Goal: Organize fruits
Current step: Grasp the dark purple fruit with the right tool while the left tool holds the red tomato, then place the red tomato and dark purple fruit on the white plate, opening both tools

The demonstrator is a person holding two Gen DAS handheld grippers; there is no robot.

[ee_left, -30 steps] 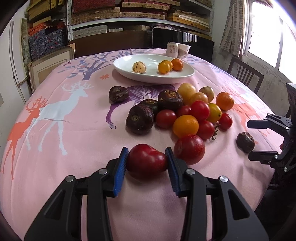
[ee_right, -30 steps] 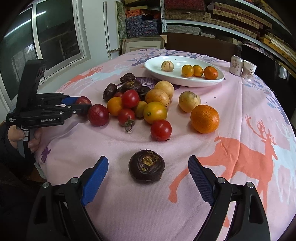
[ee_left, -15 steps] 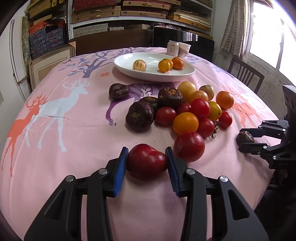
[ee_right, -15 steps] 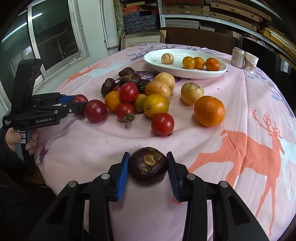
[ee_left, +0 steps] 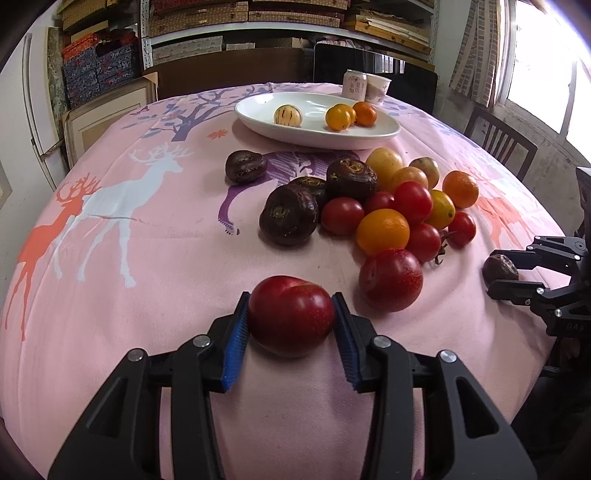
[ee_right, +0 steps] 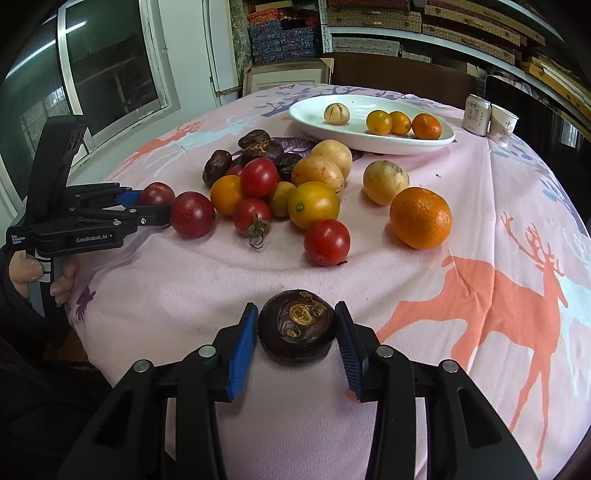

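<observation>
Fruits lie heaped mid-worktop point(ee_left: 122, 266), bare pink deer-print cloth to your left. Your left hand-held gripper point(ee_left: 290, 320) pinches a glossy red plum point(ee_left: 291, 314) at the near edge; your right hand-held gripper point(ee_right: 296, 325) pinches a dark purple wrinkled fruit point(ee_right: 297, 325). The white oval plate point(ee_right: 314, 123) holds four small fruits. Only the right view shows your hand point(ee_right: 40, 273).

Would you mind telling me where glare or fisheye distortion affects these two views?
Left wrist view: the window at upper right blows out white, and the table bulges into a dome. Right wrist view: no blown-out glare, corners vignette black, and the shelves bow.
</observation>
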